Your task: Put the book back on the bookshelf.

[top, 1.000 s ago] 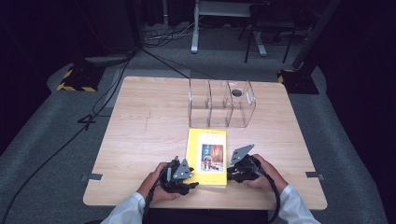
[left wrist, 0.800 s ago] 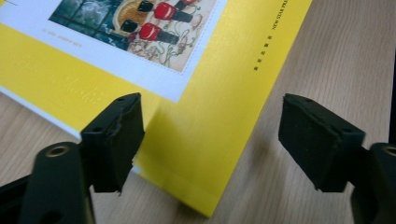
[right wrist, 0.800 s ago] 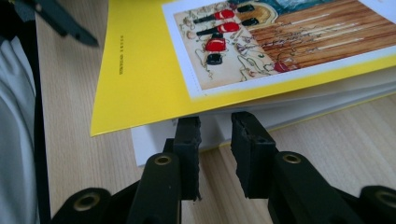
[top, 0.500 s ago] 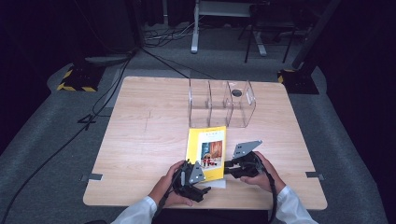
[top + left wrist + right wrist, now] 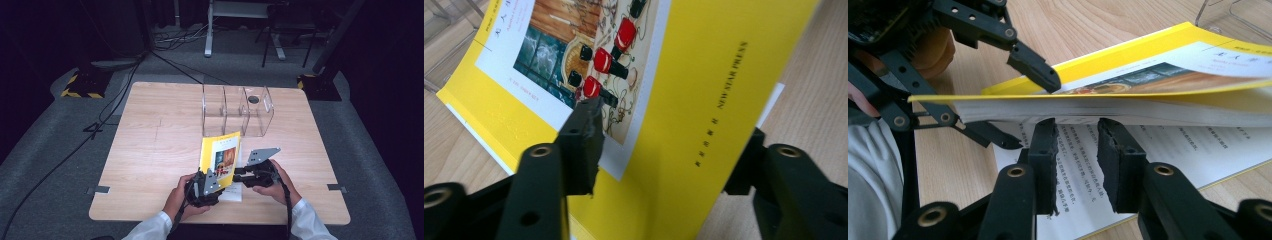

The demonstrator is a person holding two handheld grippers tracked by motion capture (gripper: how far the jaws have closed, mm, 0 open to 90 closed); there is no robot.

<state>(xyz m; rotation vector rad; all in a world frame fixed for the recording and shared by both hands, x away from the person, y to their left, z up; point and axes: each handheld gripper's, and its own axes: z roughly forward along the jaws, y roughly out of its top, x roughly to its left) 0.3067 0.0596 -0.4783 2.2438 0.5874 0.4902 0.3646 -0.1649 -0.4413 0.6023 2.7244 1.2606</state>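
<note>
A yellow book (image 5: 220, 154) with a picture on its cover stands tilted up from the table's front middle, its cover and most of its pages raised. My left gripper (image 5: 212, 183) is shut on that raised block near its lower corner. In the left gripper view one jaw presses the cover (image 5: 684, 75) and the other sits behind the book. My right gripper (image 5: 239, 173) reaches in from the right under the raised part. Its jaws (image 5: 1077, 131) stand a little apart with nothing between them, over a flat printed page (image 5: 1168, 150).
A clear plastic organiser (image 5: 237, 111) with several compartments stands behind the book at the table's far middle. The wooden table (image 5: 150, 145) has bare room to the left and right. Cables and stands sit on the floor beyond.
The book lay flat a second ago; its cover and pages have been lifted up and now stand tilted. The left gripper moved right onto the book, and the right gripper slid in under it.
</note>
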